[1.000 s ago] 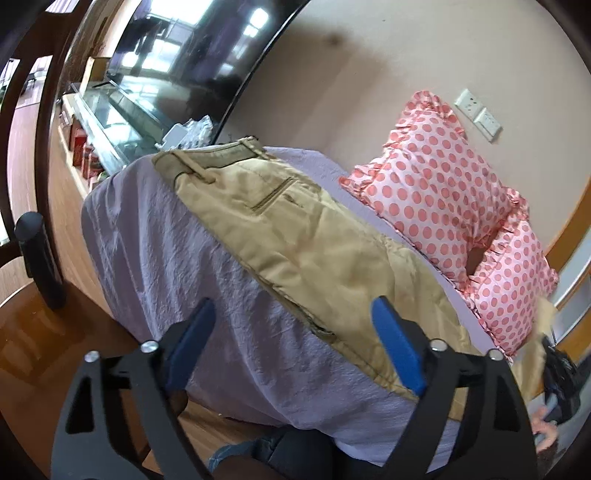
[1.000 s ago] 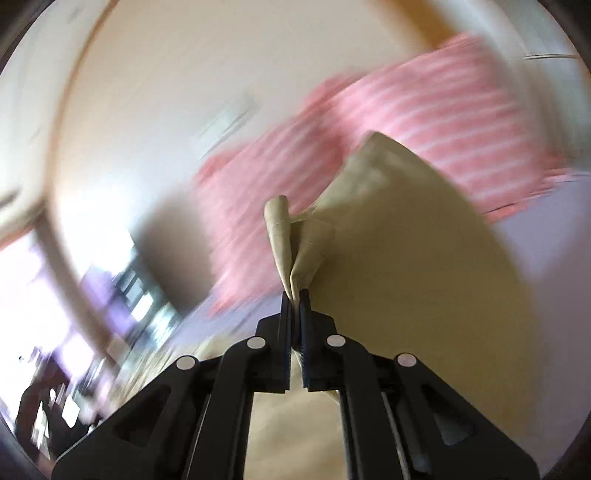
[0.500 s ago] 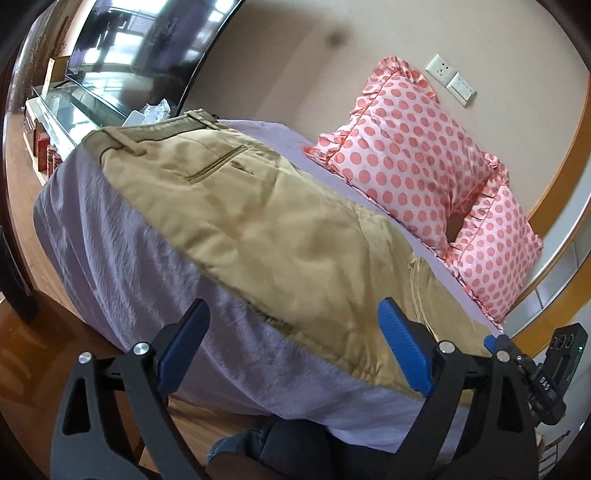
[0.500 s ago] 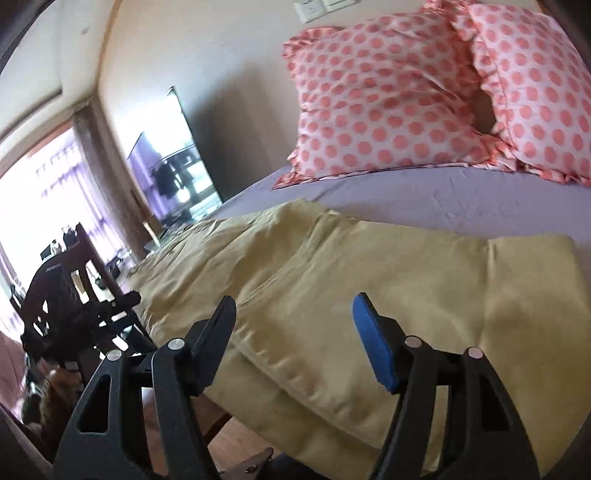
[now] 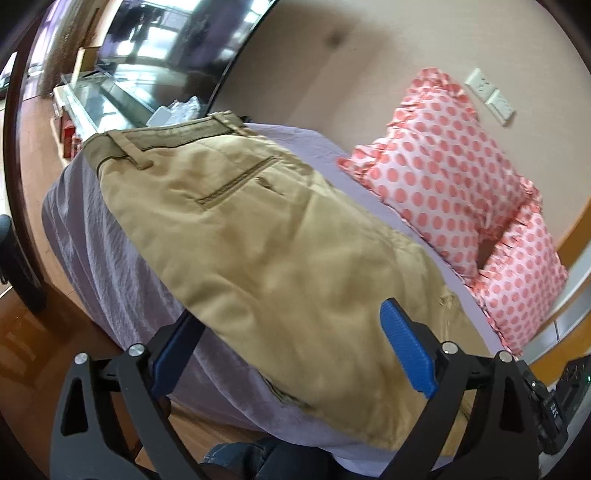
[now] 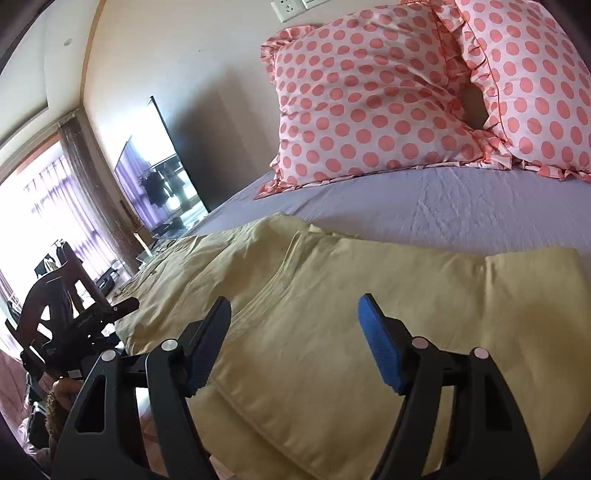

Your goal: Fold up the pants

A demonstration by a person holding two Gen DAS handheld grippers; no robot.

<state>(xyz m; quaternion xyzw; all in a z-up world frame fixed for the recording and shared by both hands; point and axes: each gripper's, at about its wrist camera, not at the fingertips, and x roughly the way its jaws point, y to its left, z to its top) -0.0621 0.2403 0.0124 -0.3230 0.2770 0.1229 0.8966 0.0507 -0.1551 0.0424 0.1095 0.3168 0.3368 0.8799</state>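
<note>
left wrist: left gripper [image 5: 291,347] has its fingers spread wide, holding nothing, hovering at the near edge of the khaki pants [image 5: 258,236]. pants lie flat on the lilac bedsheet [image 5: 110,251], waistband [image 5: 162,136] at the far end, back pocket up. looks like legs are already laid one on the other; crosswise folds still left, i'd say. tv [image 5: 173,33] on the wall, wood floor [image 5: 22,332].

right wrist: right gripper [image 6: 295,339] also wide apart w/ nothing between, over the leg end, where a hem section [image 6: 406,295] is doubled back. two polka-dot pillows [image 6: 369,103] against the wall behind, window [image 6: 33,206] far left.
</note>
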